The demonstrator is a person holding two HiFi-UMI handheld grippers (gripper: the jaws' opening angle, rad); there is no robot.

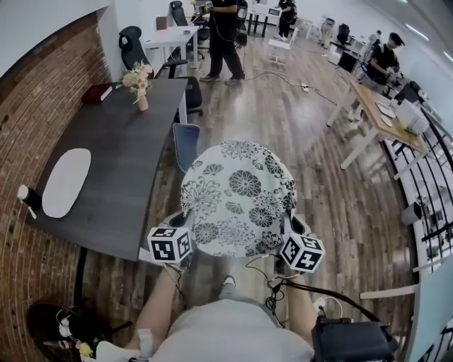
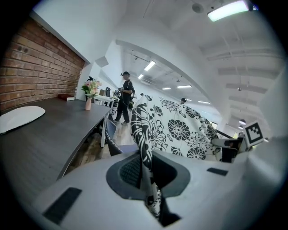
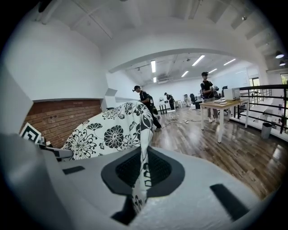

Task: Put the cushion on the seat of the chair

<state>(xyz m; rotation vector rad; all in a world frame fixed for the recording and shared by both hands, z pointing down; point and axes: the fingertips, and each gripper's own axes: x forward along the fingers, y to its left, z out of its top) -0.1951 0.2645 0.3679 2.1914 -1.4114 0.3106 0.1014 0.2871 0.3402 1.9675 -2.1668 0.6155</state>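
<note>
I hold the cushion (image 1: 237,201) in the air, my left tool (image 1: 185,228) and right tool (image 1: 287,230) each clenched on its edge, so the pick-up is done and the placing is left. It hangs short of the chair (image 1: 185,143) tucked by the surface (image 1: 120,162). It is round and soft-looking, white with black flowers, its rim pinched thin.

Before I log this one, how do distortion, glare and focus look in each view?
Head view: strong fisheye, the table edge bows, the cushion is sharp, light even. Left gripper view: dark corners, the ceiling light blown out, the fabric nearest the lens softer. Right gripper view: dark corners too, sheen on the wood floor, the cushion pattern crisp farther out.
</note>
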